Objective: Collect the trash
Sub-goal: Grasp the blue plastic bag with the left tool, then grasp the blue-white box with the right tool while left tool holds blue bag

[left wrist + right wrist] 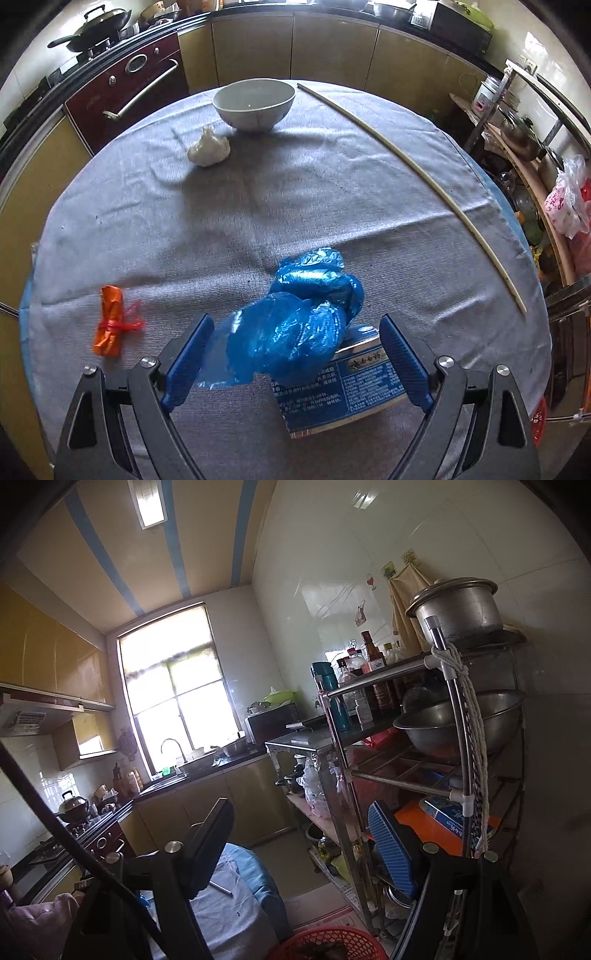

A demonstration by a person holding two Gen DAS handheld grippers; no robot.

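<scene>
In the left wrist view my left gripper (295, 354) is open over the grey-clothed table (258, 206). A crumpled blue plastic bag (295, 325) lies between its blue fingers, resting partly on a blue printed box (340, 391). Neither finger presses the bag. An orange wrapper tied with red plastic (110, 321) lies to the left. A crumpled white paper ball (208, 147) sits farther off, near a white bowl (255, 103). My right gripper (303, 834) is open and empty, raised and pointing at the kitchen, above a red mesh basket (328, 943).
A long pale stick (424, 181) lies along the table's right side. A metal rack (443, 738) with pots, bottles and bags stands right of the table. Cabinets, an oven (129, 92) and a stove line the far wall.
</scene>
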